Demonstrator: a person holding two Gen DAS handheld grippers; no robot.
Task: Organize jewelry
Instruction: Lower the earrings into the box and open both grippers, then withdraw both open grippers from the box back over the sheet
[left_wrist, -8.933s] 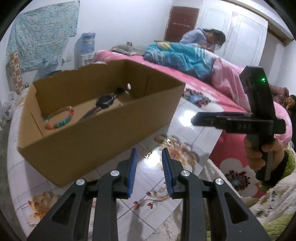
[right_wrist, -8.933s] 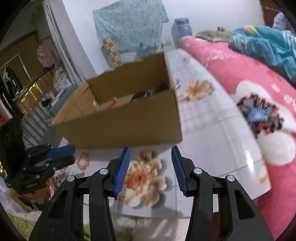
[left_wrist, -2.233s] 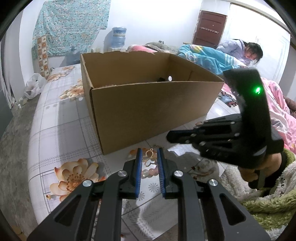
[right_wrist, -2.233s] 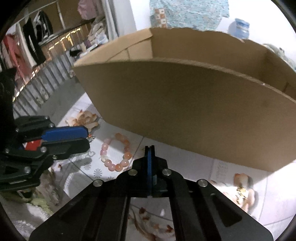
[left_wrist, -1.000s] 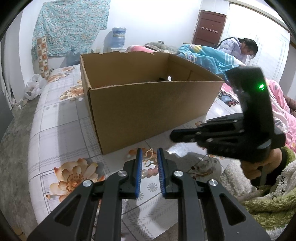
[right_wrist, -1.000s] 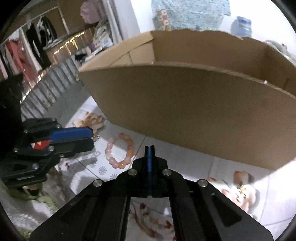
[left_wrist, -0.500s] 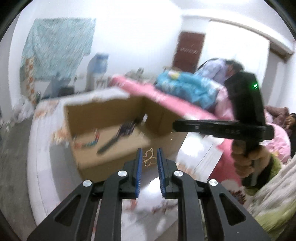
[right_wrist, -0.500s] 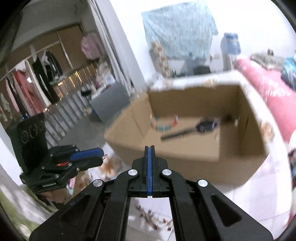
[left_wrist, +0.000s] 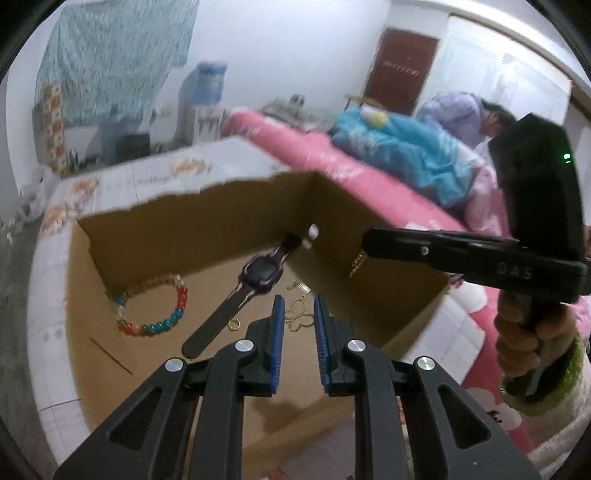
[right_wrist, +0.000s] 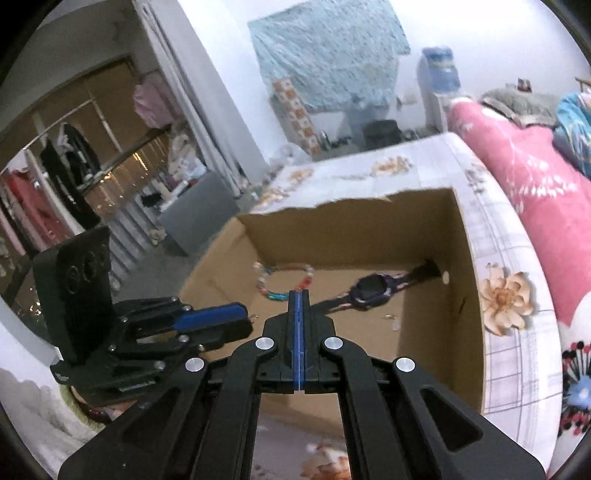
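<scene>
Left wrist view: left hand-held gripper (left_wrist: 298, 317), narrowly pinching gold butterfly pendant (left_wrist: 300, 318) above cardboard box (left_wrist: 155, 221), ctr frame; next: release inside.

An open brown cardboard box (left_wrist: 388, 295) sits on a counter covered with a glossy white grid-patterned cloth printed with peach flowers (right_wrist: 517, 273), the pink floral bedspread of a bed (right_wrist: 535, 177) just beside the counter's edge.

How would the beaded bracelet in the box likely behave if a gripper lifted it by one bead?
The beaded bracelet lies as an uneven loop, so it would probably sag, not stay round. Its round beads might slip between flat pads. It looks light, so it probably wouldn't disturb the cardboard box.
</scene>
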